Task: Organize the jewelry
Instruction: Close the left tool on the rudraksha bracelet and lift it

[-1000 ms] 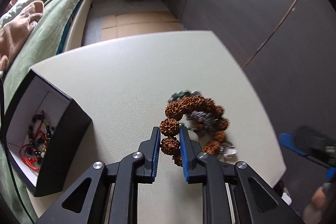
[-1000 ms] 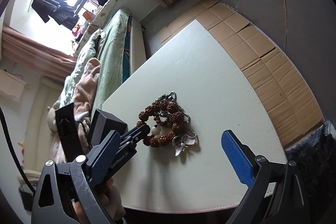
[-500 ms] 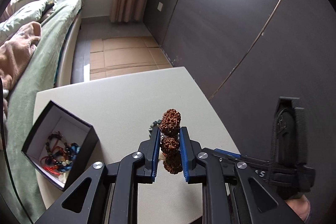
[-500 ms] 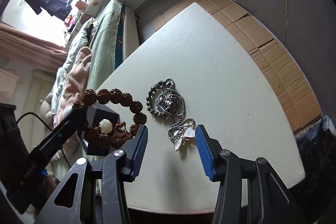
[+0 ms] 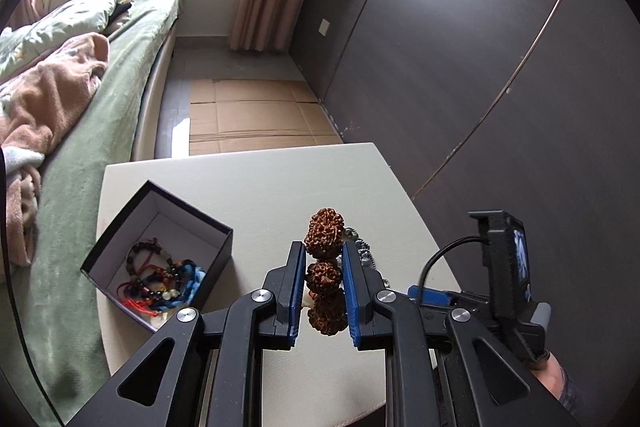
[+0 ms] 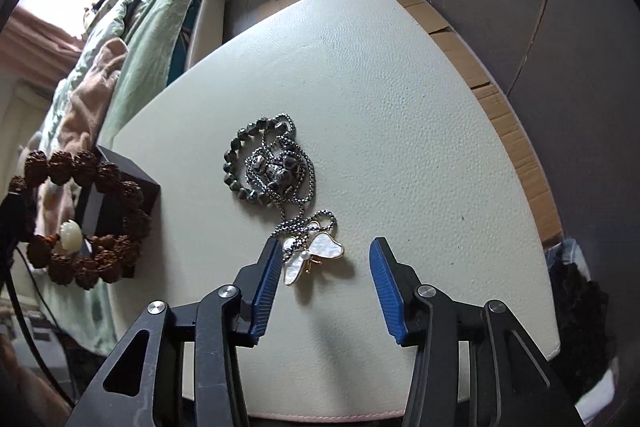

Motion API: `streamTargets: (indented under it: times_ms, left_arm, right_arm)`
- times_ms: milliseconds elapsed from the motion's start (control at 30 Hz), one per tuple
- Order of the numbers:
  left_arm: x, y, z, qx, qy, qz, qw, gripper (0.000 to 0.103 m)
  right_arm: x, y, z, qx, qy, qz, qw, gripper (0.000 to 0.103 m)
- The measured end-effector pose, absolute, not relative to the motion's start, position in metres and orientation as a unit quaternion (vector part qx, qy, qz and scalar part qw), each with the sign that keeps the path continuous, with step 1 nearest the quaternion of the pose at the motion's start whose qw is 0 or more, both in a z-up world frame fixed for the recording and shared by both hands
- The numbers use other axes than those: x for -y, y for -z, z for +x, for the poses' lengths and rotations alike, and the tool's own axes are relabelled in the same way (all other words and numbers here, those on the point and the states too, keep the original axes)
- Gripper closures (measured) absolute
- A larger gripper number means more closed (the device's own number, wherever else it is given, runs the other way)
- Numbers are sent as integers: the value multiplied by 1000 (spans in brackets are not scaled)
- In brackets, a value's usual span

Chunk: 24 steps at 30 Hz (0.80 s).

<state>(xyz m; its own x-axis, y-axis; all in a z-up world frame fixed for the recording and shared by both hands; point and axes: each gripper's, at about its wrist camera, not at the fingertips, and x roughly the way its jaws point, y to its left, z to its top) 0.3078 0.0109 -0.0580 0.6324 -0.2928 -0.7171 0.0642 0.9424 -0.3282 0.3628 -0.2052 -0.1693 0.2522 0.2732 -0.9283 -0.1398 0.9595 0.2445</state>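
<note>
Brown seed-bead bracelet [image 5: 324, 275], now lifted off the tabletop [image 6: 400, 115], pinched in left gripper [image 5: 323, 291]; right gripper [image 6: 324, 291] jaws spread; box [image 5: 120, 227] next.

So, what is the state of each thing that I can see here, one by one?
Left tongs: shut on the brown bracelet.
Brown bracelet: lifted off the table, hanging.
Right tongs: open, empty, around the butterfly pendant.
Butterfly pendant: lying flat on the table.
Silver chain: heaped on the table.
Box: open, cords and beads inside.
</note>
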Motion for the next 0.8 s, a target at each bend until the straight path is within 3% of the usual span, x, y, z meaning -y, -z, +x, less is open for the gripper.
streamTargets:
  times_ms: [133, 300, 500, 533, 633, 800]
  left_arm:
    - [-23, 56, 300, -413, 93, -141, 895, 84]
    - [-40, 52, 293, -409, 81, -149, 897, 84]
    - [-58, 43, 284, -399, 68, -156, 901, 84]
    - [-61, 42, 283, -397, 67, -156, 902, 84]
    - [-66, 39, 279, -394, 65, -157, 903, 84]
    - [-76, 34, 275, -387, 63, -161, 906, 84]
  right_arm:
    - [187, 171, 361, -602, -146, -2, 785, 53]
    - [165, 175, 355, -599, -147, -73, 784, 40]
    - [166, 173, 355, -594, -145, -81, 787, 40]
    - [169, 173, 356, -594, -144, -77, 788, 41]
    - [177, 171, 356, -592, -129, -83, 791, 60]
    - [182, 164, 347, -591, -149, -70, 790, 63]
